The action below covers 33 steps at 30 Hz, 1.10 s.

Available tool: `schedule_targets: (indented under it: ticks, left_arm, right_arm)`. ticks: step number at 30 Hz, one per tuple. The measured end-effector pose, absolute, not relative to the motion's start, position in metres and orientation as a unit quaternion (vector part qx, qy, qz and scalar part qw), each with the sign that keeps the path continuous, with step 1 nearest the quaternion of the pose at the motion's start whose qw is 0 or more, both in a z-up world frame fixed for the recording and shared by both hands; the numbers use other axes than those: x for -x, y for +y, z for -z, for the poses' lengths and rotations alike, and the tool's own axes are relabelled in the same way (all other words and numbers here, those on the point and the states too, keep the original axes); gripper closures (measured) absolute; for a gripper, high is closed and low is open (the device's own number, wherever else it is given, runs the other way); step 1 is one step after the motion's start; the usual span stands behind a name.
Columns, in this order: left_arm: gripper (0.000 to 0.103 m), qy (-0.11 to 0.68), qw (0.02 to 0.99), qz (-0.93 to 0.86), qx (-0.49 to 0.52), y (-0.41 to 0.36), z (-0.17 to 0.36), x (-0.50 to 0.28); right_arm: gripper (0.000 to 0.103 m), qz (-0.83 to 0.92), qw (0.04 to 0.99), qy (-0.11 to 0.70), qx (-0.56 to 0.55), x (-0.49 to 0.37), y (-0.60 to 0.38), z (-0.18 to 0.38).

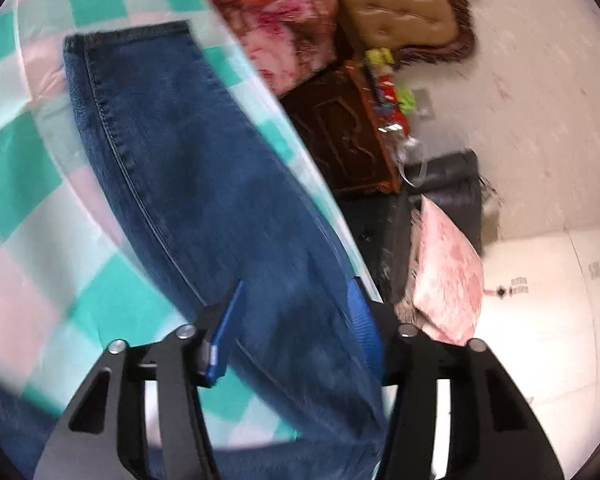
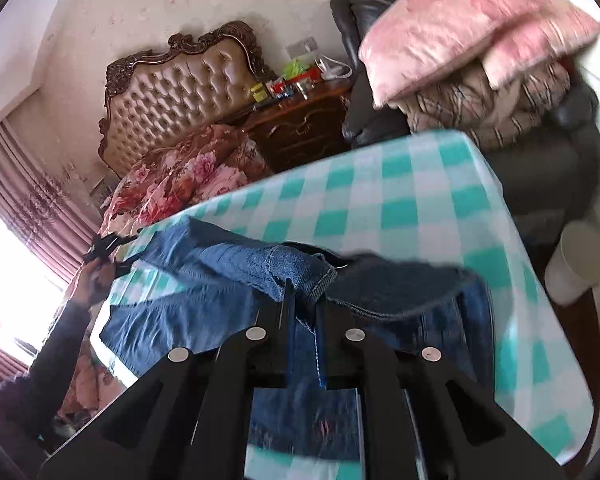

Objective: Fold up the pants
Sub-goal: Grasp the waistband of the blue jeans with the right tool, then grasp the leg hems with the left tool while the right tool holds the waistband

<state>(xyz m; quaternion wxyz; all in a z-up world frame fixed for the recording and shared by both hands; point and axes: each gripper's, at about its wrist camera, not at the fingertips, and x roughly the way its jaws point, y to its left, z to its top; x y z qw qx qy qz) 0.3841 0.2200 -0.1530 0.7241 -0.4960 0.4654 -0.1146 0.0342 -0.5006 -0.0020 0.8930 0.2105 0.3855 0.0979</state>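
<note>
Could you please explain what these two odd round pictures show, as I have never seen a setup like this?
No robot here: a person holds a two-finger gripper in each hand, each carrying a fisheye camera that looks along its fingers, hence the round pictures. One picture comes from the left gripper, whose jaws stand wide apart around the blue jeans. The other comes from the right gripper, pinched shut on a denim edge. The jeans lie on a table under a green checked cloth. In the right view you also see the person's other hand at the far end. Behind are a bed headboard and pink pillows.
</note>
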Motion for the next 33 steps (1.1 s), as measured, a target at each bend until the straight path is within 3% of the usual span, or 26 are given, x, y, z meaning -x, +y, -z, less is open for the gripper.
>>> schedule_targets:
  ticks: [17, 18, 20, 21, 24, 29, 33]
  left_arm:
    - [0.063, 0.497, 0.688, 0.064, 0.525, 0.224, 0.207, -0.478]
    - [0.066, 0.5, 0.686, 0.071, 0.524, 0.222, 0.21, -0.482]
    - [0.094, 0.509, 0.69, 0.08, 0.509, 0.218, 0.212, -0.482]
    - [0.101, 0.501, 0.7, 0.081, 0.503, 0.222, 0.205, -0.475]
    - [0.101, 0.464, 0.713, 0.1, 0.516, 0.237, 0.174, -0.441]
    - [0.101, 0.393, 0.767, 0.132, 0.49, 0.268, 0.08, -0.281]
    - [0.101, 0.412, 0.774, 0.117, 0.466, 0.273, 0.092, -0.159]
  right_arm:
    - [0.092, -0.079, 0.889, 0.397, -0.211, -0.03, -0.507, -0.002]
    - [0.093, -0.081, 0.887, 0.4, -0.213, -0.031, -0.508, -0.002]
    - [0.093, -0.084, 0.885, 0.406, -0.211, -0.034, -0.511, -0.002]
    - [0.093, -0.083, 0.885, 0.408, -0.207, -0.035, -0.512, -0.001]
    - [0.093, -0.085, 0.882, 0.419, -0.197, -0.037, -0.524, 0.002]
    - [0.093, -0.095, 0.877, 0.429, -0.196, -0.02, -0.557, 0.013]
    - [0.092, -0.089, 0.846, 0.467, -0.242, 0.005, -0.585, 0.057]
